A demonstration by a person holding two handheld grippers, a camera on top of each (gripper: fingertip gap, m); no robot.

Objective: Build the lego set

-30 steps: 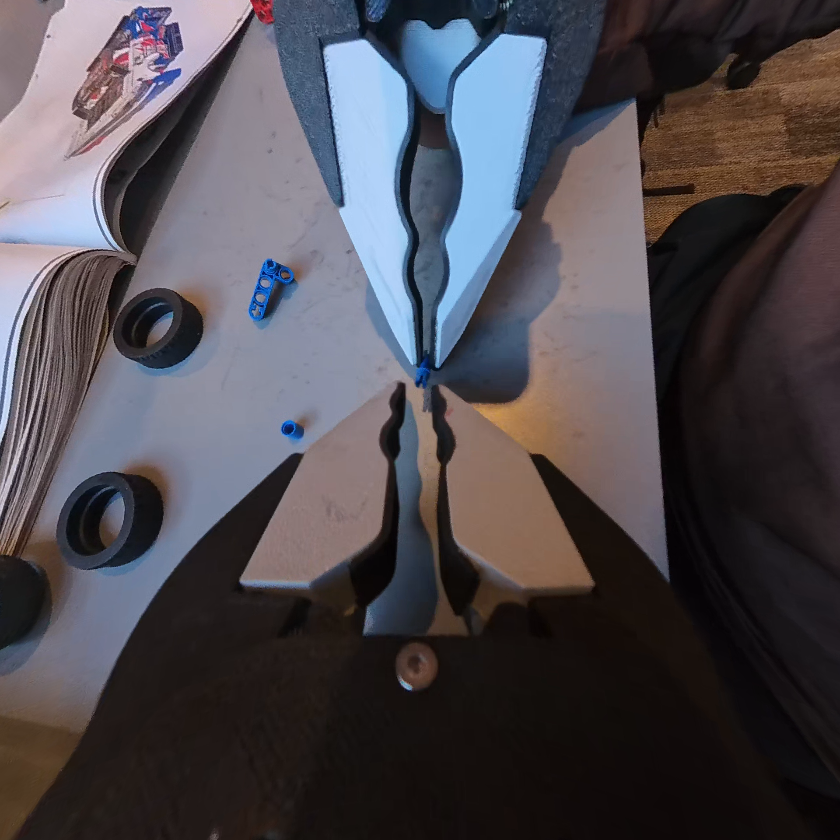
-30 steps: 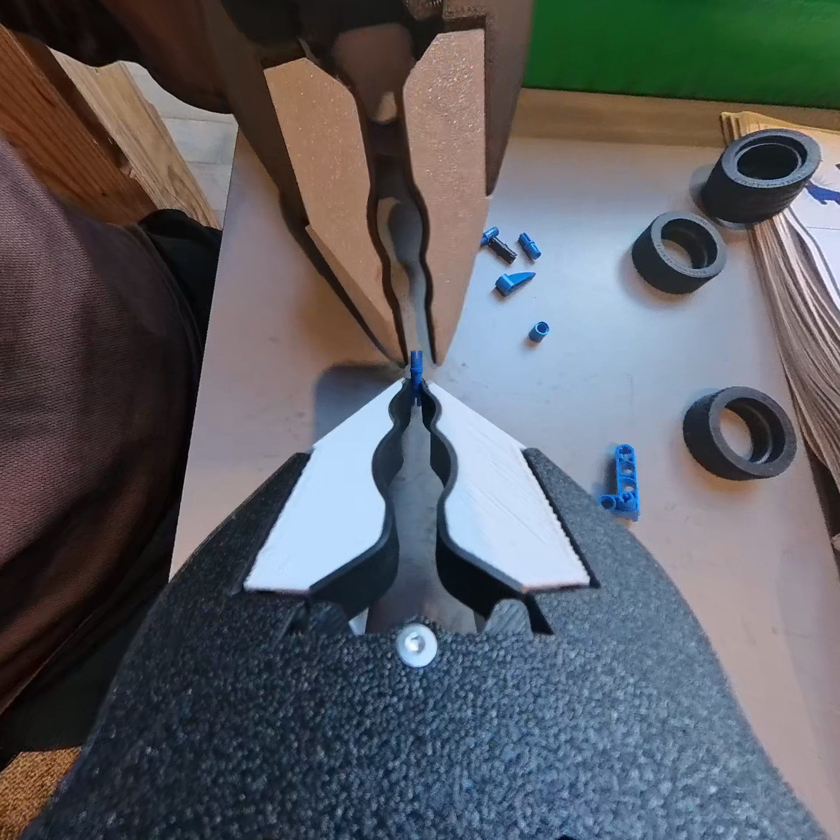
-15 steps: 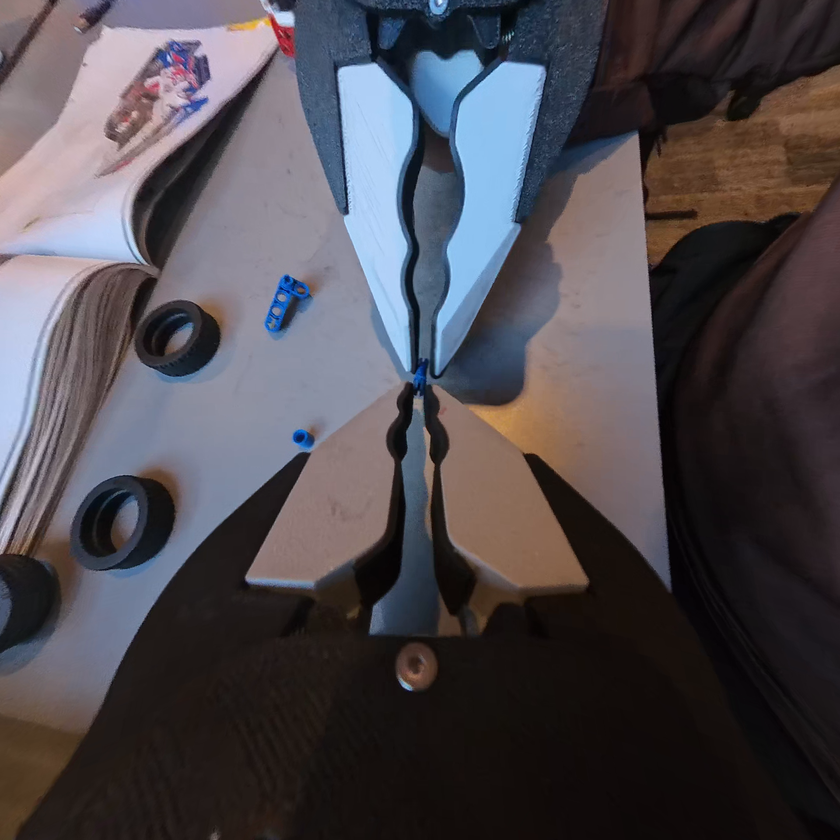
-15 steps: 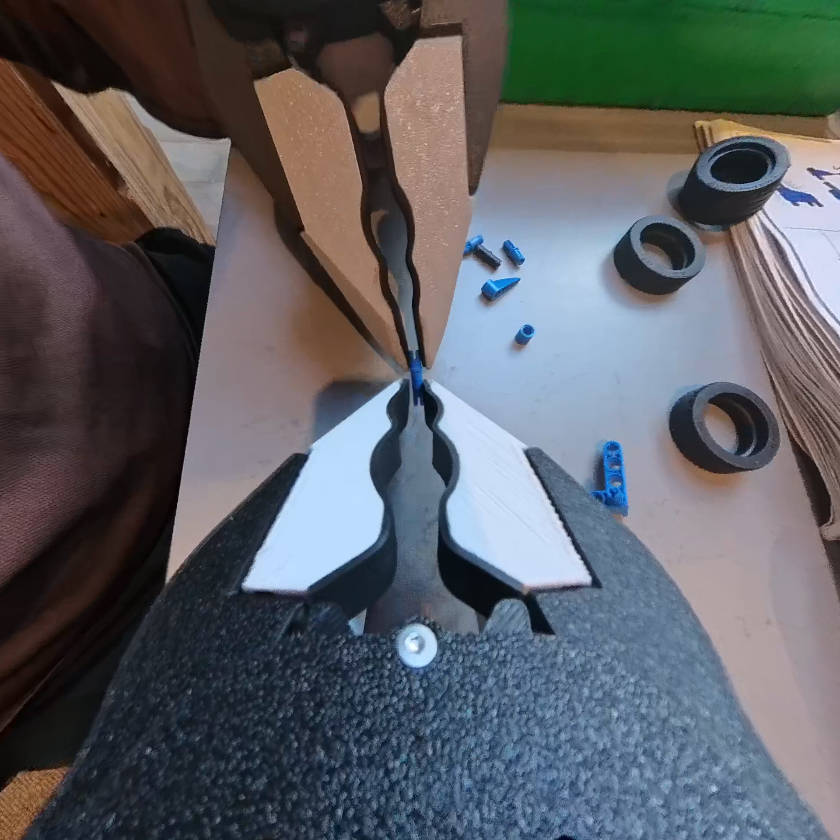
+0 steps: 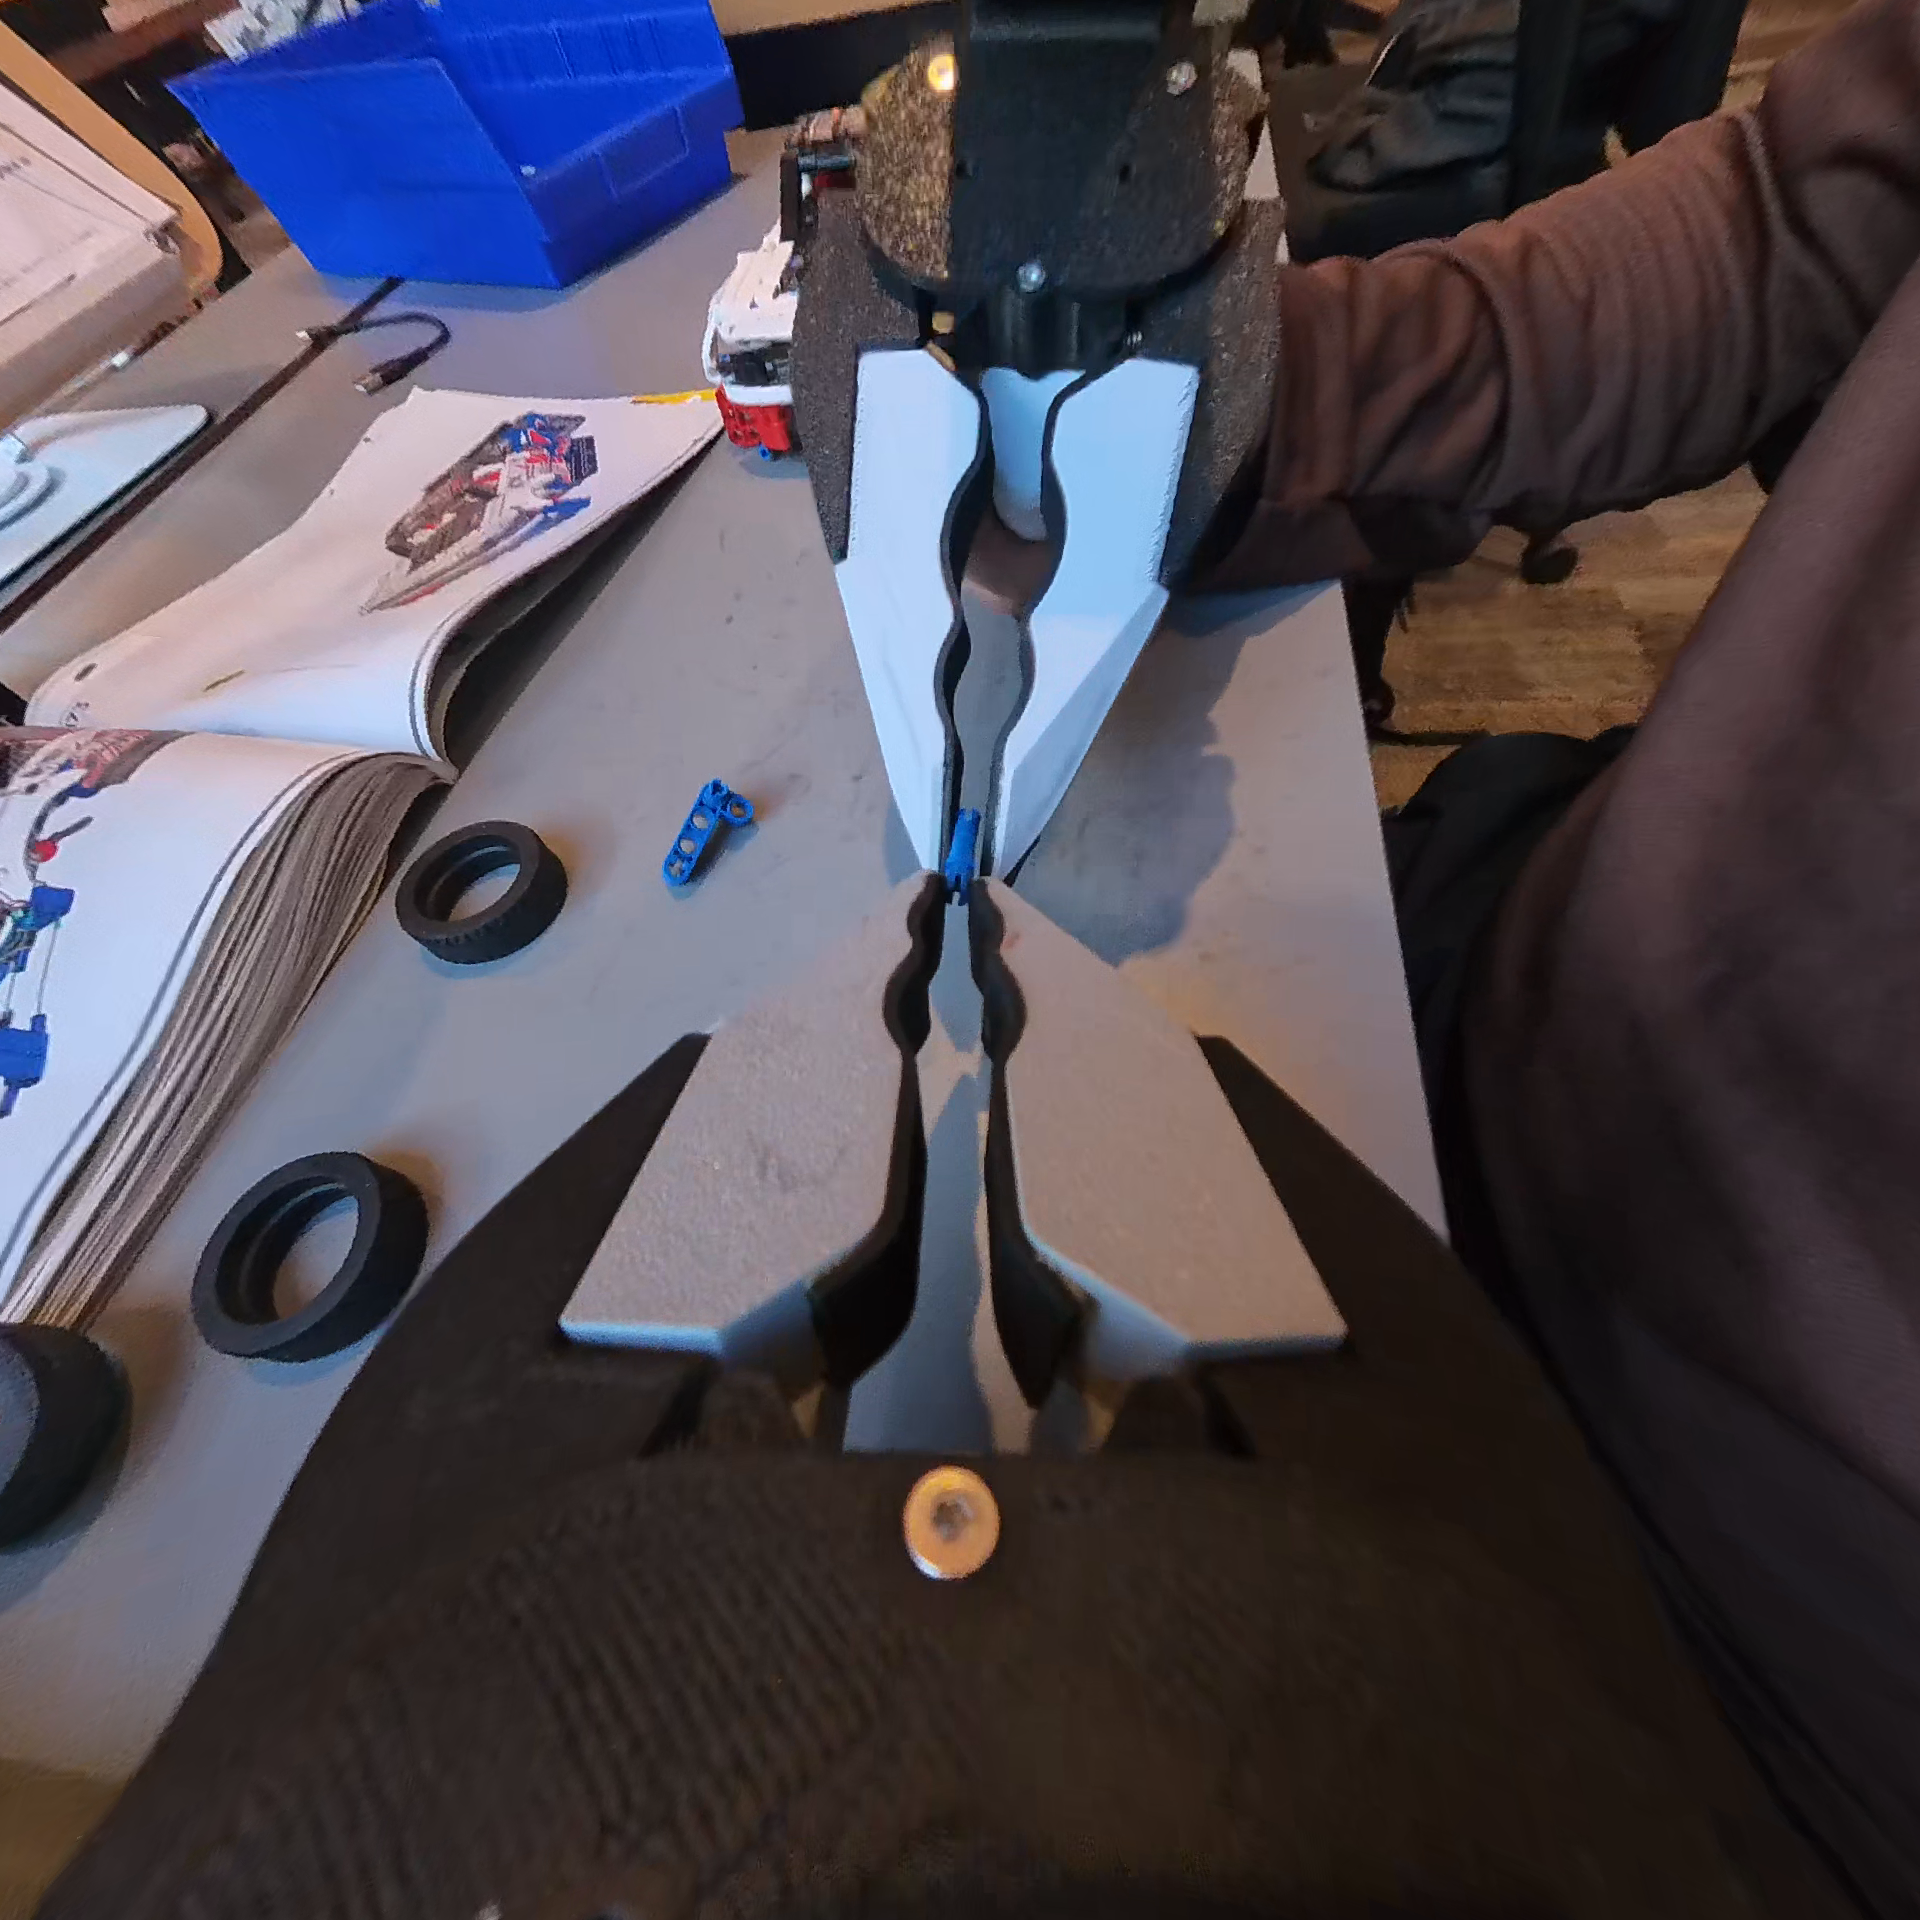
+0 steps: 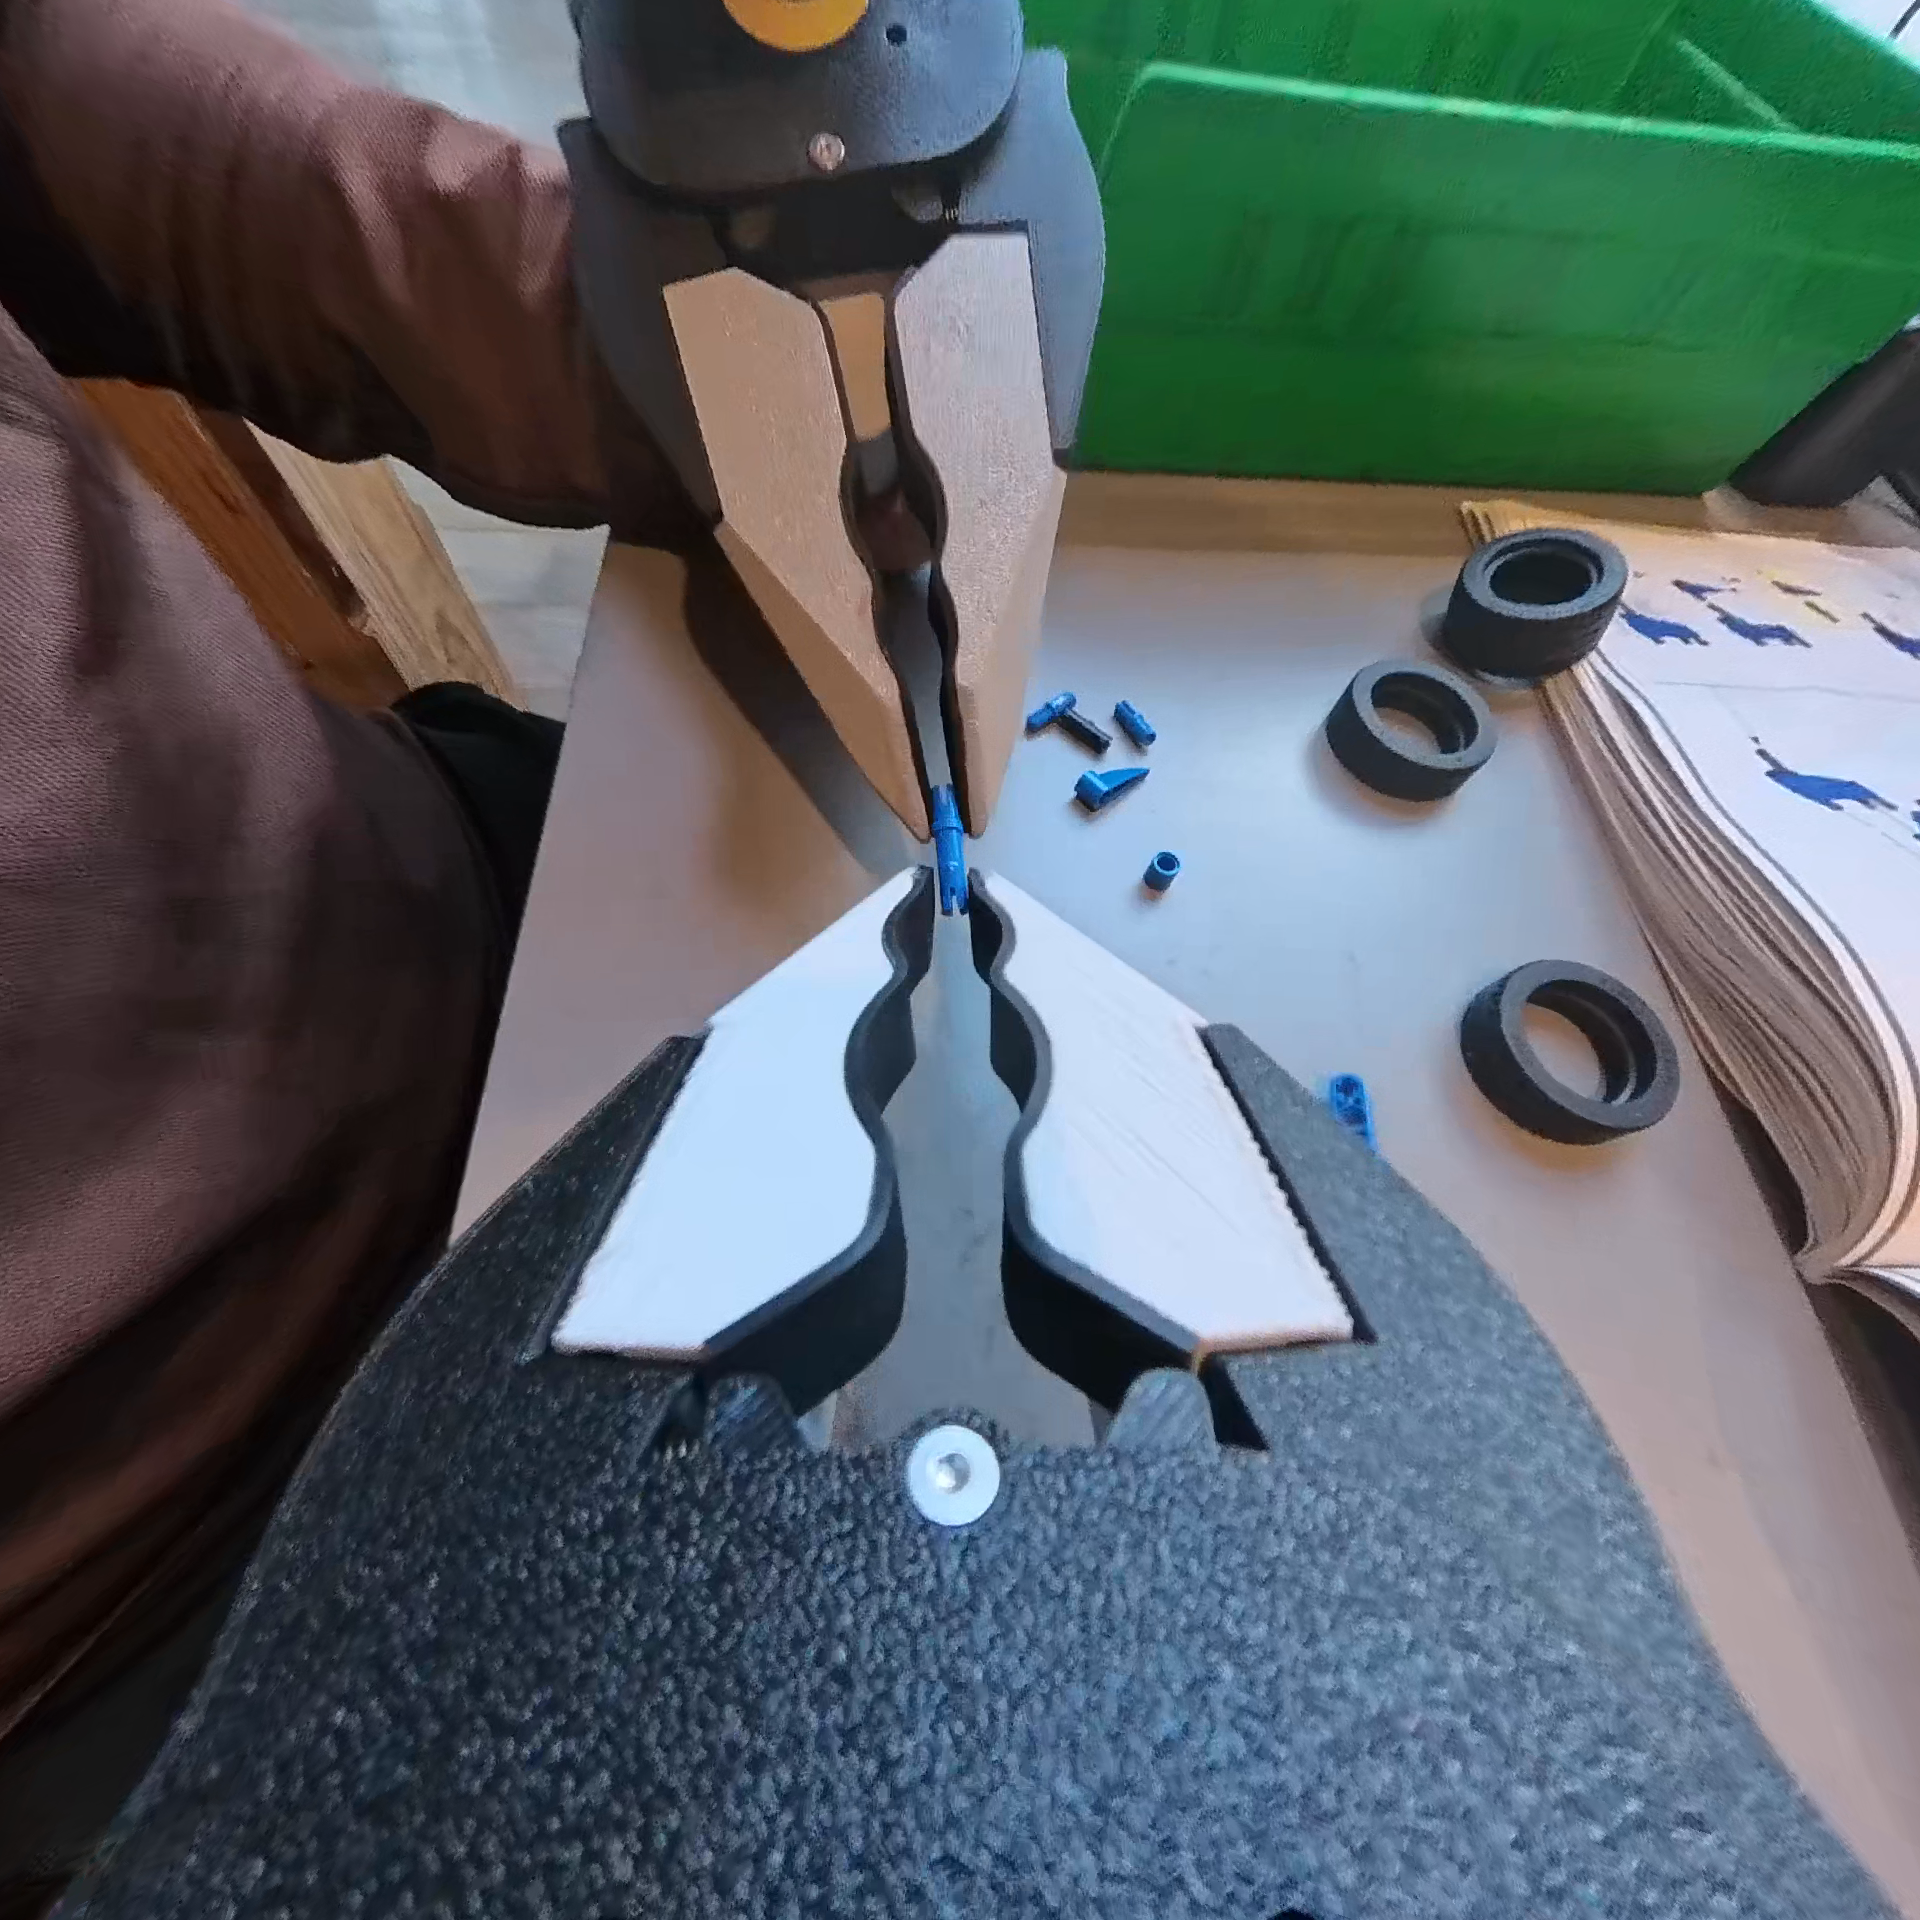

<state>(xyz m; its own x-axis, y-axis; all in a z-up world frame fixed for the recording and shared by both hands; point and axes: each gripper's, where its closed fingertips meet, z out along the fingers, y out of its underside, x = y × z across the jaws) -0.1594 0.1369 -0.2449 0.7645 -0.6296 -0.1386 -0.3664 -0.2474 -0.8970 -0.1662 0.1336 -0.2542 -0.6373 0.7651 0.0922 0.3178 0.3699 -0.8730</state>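
Note:
A small blue pin (image 5: 961, 844) is held above the grey table (image 5: 644, 644), tip to tip between both grippers. My left gripper (image 5: 954, 896) is shut on the pin's near end. My right gripper (image 5: 961, 831), white-fingered, comes in from the far side and is shut on the other end. In the right wrist view the pin (image 6: 945, 854) bridges my right gripper (image 6: 948, 906) and the left gripper (image 6: 943, 821) opposite. A partly built white and red model (image 5: 753, 343) stands behind the right gripper.
A blue angled beam (image 5: 707, 831), black tyres (image 5: 480, 891) (image 5: 310, 1270) and an open instruction booklet (image 5: 270, 717) lie to the left. Loose blue pieces (image 6: 1091, 732) and a blue bush (image 6: 1164, 871) lie beyond. A blue bin (image 5: 468, 145) and green bin (image 6: 1455, 291) stand at the ends. A person's sleeve (image 5: 1558, 395) borders the table.
Both grippers have lifted and tilted up together, so more of the far table shows. The left jaws have narrowed onto the pin. The tips stay together.

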